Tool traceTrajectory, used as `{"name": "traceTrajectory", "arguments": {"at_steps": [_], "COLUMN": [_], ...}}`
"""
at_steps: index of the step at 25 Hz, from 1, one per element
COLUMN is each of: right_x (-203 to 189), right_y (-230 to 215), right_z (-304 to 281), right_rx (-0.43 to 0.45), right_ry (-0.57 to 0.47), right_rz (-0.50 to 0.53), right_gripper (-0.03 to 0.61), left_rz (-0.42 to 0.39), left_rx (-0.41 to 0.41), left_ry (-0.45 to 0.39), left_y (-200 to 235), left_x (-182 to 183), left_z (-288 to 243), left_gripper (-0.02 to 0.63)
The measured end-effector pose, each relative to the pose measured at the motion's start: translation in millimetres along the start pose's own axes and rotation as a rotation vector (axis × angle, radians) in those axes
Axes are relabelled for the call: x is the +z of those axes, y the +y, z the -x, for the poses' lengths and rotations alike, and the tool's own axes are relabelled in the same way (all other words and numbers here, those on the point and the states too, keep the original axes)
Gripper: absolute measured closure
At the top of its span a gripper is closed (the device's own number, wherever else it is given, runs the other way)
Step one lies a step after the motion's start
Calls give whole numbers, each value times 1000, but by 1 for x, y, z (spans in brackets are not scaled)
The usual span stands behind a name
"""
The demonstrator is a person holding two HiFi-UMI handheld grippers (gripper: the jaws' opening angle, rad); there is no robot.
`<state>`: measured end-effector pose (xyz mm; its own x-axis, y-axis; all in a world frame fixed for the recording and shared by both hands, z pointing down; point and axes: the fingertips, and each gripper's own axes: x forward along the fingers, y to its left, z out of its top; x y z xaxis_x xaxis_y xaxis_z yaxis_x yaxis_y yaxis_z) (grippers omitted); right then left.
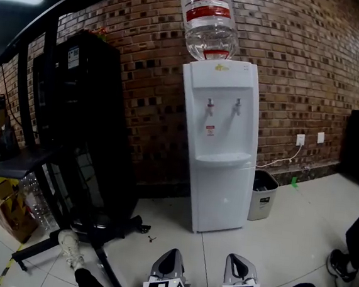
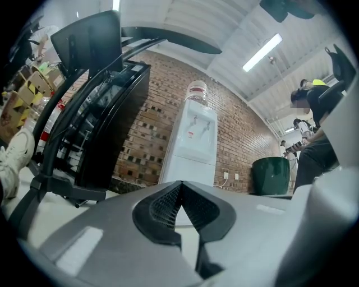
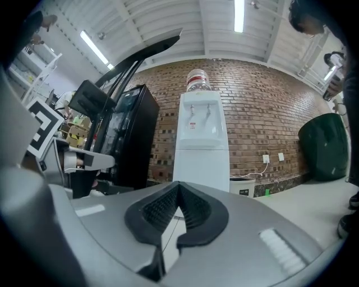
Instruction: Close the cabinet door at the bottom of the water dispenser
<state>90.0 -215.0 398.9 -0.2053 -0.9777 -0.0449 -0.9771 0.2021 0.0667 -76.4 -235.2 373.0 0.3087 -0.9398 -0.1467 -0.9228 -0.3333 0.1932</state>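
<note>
The cabinet door forms the lower front of the white water dispenser, and in the head view it lies flush with the body, with no gap showing along its edges. The dispenser stands upright on the pale floor at its far edge, its back against the brick wall, with a clear water bottle upended on its top and two taps above a shallow drip ledge. Just beside its right side sits a small grey waste bin, and a white cord runs from there up to a wall socket. To the left of the dispenser stands a tall black cabinet, with a black chair base on the floor in front of it. Both claws are held low at the near edge of the floor, well apart from the dispenser and pointing toward it: the left claw is pressed together with nothing between its pads, and the right claw is likewise pressed together and empty.
</note>
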Motion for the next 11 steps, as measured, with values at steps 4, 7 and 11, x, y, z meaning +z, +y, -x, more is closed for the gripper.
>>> {"name": "traceTrajectory", "arguments": {"at_steps": [4, 7, 11], "right_x": [3, 5, 3], "right_y": [3, 4, 6], "right_z": [-2, 0, 3], "right_rx": [4, 10, 13], "right_ry": [-8, -9, -3], "right_rz": [6, 9, 11], "right_gripper": [578, 578, 578], "left_rz": [2, 7, 12], "left_rx": [-10, -6, -8], "left_ry": [7, 8, 6], "left_y": [-1, -1, -2], "left_x": [-3, -2, -1], "left_z": [0, 0, 1], "left_gripper": [601, 601, 600]}}
